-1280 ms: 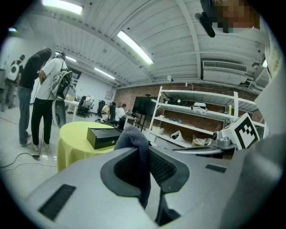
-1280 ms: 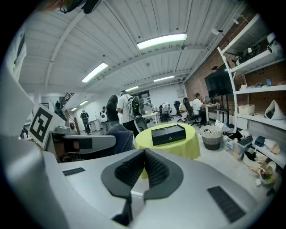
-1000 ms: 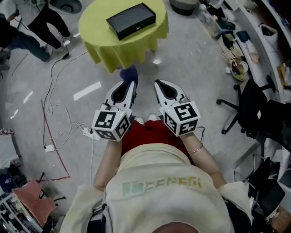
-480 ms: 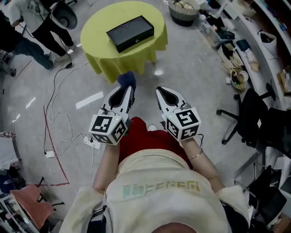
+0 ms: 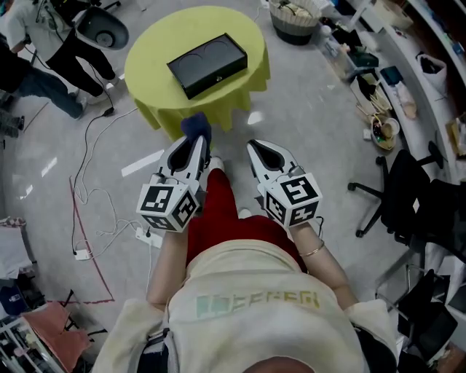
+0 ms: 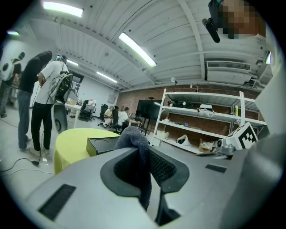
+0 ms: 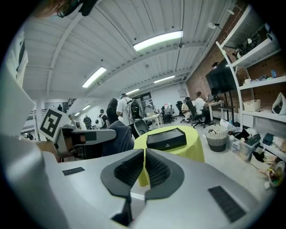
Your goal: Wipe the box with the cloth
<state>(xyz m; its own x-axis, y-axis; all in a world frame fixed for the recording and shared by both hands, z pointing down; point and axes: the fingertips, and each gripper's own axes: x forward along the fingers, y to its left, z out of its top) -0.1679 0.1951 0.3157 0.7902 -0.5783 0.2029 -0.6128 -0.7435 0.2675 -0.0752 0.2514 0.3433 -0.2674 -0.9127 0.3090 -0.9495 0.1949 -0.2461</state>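
Observation:
A flat black box lies on a round table with a yellow-green cover, ahead of me. My left gripper is shut on a dark blue cloth, which sticks out past its tips just short of the table's near edge. In the left gripper view the cloth hangs pinched between the jaws, with the box beyond. My right gripper is shut with nothing in it, level with the left one. Its own view shows the box on the table and the cloth at left.
People stand at the far left by the table. Cables and a power strip trail over the floor at left. A woven basket sits beyond the table. A cluttered counter and black office chairs line the right side.
The view has shifted forward, so the table and box sit nearer to my grippers. The cloth in the left gripper now reaches close to the table's near edge. Both grippers keep their state.

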